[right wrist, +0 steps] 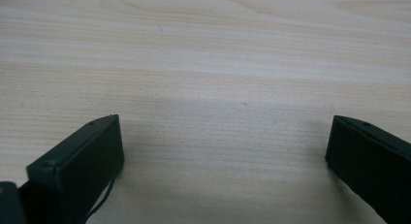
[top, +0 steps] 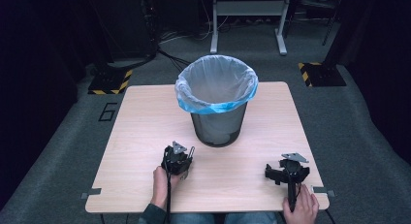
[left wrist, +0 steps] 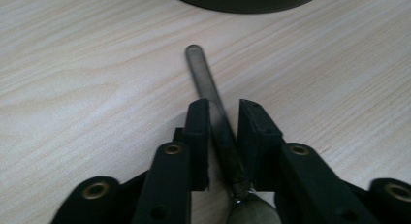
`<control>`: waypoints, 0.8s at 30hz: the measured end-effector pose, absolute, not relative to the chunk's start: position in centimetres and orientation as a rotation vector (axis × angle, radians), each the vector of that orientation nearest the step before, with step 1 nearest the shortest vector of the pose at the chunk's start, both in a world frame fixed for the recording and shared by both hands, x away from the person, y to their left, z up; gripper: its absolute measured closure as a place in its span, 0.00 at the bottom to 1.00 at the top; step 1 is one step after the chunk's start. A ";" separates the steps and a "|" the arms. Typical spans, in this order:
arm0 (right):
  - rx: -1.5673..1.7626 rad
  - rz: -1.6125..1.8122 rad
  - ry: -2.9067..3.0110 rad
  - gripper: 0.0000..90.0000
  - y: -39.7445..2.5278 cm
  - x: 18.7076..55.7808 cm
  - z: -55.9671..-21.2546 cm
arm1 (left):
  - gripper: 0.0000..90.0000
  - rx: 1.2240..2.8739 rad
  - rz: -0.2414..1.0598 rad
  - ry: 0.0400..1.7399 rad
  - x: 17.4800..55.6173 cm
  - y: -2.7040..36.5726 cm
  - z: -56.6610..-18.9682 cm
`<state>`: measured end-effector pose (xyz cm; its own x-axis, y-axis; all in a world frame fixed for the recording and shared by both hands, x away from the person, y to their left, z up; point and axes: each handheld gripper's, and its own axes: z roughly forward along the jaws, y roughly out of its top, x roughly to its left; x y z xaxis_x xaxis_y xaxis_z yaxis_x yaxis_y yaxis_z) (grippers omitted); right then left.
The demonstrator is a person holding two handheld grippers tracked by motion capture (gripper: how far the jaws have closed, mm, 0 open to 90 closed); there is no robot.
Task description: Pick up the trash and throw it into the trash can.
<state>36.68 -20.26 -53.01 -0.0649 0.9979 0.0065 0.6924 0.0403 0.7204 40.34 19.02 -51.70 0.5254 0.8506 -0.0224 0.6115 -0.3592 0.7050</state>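
The left claw [left wrist: 224, 136] pinches a slim grey metal spoon [left wrist: 208, 90] off-centre — it could twist loose; the right claw [right wrist: 223, 161] gapes wide, empty.

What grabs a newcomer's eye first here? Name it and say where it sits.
The black mesh bin with a blue-edged bag stands at the table's far middle. Near the front edge, the left claw grips a spoon by its handle, which points toward the bin. The right claw rests wide open over bare wood at the front right.
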 end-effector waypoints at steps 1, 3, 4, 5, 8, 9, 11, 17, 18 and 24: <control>1.706 0.777 1.809 0.00 -20.2 36.7 -53.0 | 0.86 2.095 0.460 1.175 40.3 19.1 -51.8; 1.703 0.777 1.811 0.00 -20.3 36.7 -53.0 | 0.87 2.094 0.449 1.168 40.3 19.4 -51.8; 1.703 0.777 1.811 0.00 -20.3 36.7 -53.0 | 0.87 2.094 0.448 1.173 40.3 19.4 -51.8; 1.705 0.776 1.809 0.00 -20.2 36.7 -53.0 | 0.87 2.098 0.451 1.169 40.3 19.5 -51.8; 1.704 0.777 1.810 0.00 -20.2 36.7 -53.0 | 0.87 2.093 0.452 1.165 40.2 19.9 -51.8; 1.704 0.776 1.810 0.00 -20.2 36.7 -53.0 | 0.87 2.086 0.447 1.164 40.2 20.1 -51.9; 1.704 0.777 1.810 0.00 -20.2 36.7 -53.0 | 0.87 2.073 0.447 1.165 40.1 20.4 -51.9; 1.706 0.777 1.808 0.00 -20.2 36.7 -53.0 | 0.88 2.063 0.453 1.158 39.9 20.7 -51.7; 1.706 0.777 1.809 0.00 -20.2 36.7 -53.0 | 0.88 2.057 0.448 1.163 39.8 20.7 -51.6; 1.702 0.777 1.811 0.00 -20.3 36.7 -53.0 | 0.88 2.042 0.470 1.144 39.5 20.8 -50.6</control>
<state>36.68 -20.25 -53.00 -0.0645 0.9979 0.0062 0.6924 0.0403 0.7204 39.49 20.81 -50.61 0.5362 0.8432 -0.0374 0.5736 -0.3315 0.7491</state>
